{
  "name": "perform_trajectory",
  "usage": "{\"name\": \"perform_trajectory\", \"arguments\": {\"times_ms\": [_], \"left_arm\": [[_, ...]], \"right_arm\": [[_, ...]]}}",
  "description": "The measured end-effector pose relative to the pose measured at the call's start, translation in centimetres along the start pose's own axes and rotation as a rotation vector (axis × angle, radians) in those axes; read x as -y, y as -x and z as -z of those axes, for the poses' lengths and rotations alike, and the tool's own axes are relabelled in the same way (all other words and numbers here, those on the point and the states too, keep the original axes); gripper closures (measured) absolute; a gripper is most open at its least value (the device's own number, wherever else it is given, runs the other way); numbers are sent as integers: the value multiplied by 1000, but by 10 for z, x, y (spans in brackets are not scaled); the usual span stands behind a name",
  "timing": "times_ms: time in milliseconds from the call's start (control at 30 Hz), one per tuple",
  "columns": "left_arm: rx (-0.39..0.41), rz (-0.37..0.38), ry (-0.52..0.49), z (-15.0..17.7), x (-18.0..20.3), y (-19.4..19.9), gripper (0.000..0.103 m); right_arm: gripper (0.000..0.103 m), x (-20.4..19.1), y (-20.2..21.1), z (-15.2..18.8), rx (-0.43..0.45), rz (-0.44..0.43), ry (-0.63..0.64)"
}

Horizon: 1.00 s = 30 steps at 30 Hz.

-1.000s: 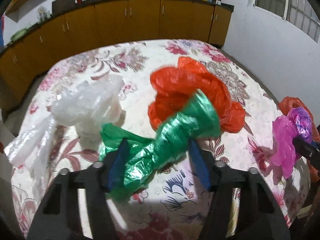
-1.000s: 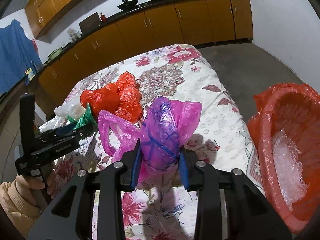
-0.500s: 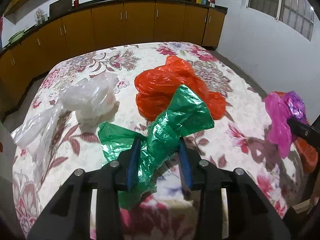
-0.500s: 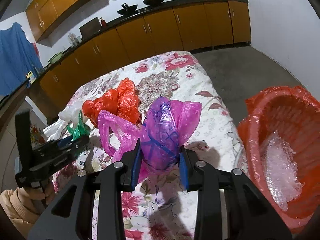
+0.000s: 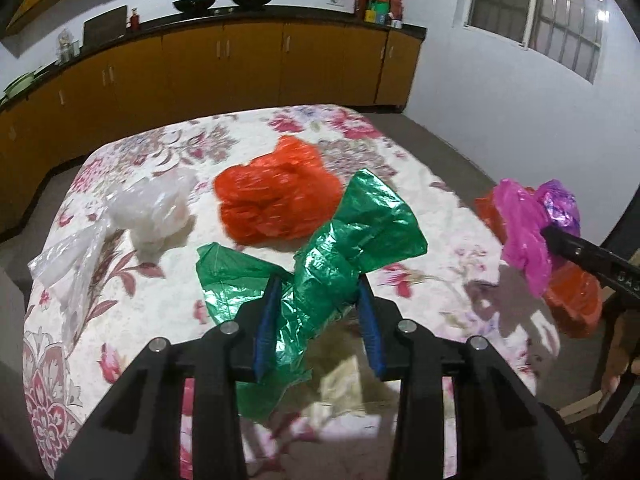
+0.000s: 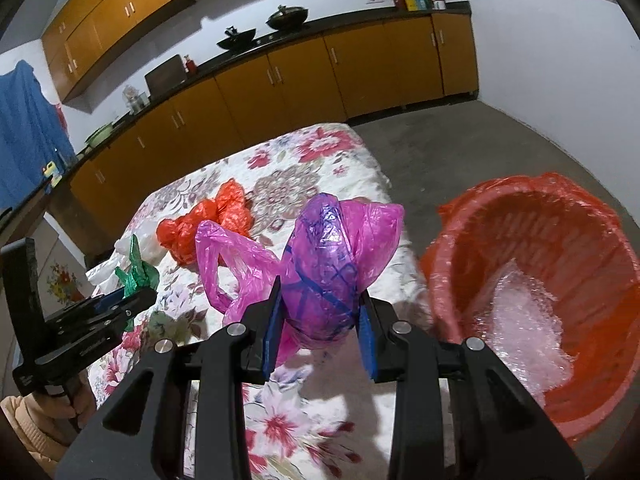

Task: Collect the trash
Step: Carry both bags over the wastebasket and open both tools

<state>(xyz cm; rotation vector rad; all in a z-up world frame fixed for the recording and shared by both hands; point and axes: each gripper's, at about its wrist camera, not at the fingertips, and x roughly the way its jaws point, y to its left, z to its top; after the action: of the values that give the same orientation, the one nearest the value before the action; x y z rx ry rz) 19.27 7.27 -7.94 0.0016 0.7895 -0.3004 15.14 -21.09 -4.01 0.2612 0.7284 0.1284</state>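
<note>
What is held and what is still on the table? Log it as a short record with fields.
left hand-held gripper: shut on green bag
right hand-held gripper: shut on pink bag
left on table: red bag, clear bag
bin: red-lined, beside the table, clear plastic inside

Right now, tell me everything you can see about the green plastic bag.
The green plastic bag is thin, shiny, crinkled film, bunched at its middle and flaring open at both ends. The left tool is shut on that bunched middle, its blue pads pressing either side. It hangs above the flowered tablecloth, in front of the orange bag.
</note>
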Motion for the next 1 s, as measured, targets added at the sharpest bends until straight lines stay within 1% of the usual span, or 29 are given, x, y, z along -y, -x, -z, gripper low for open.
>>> {"name": "perform_trajectory", "arguments": {"times_ms": [433,567,767,900,1000], "left_arm": [[29,116,-62,-15,64,8,66],[35,156,-76,-21,86,7,66],[35,233,-116,-27,132,2,66],[20,284,-149,-28,167,-6,66],[11,311,-174,-29,189,-12,66]], "right_arm": [[69,33,32,0,58,70,-33],[69,50,46,-4,83,117,-40],[69,93,77,-13,132,223,-72],[70,122,92,-13,154,266,-130],[70,138,99,-12,166,282,-156]]}}
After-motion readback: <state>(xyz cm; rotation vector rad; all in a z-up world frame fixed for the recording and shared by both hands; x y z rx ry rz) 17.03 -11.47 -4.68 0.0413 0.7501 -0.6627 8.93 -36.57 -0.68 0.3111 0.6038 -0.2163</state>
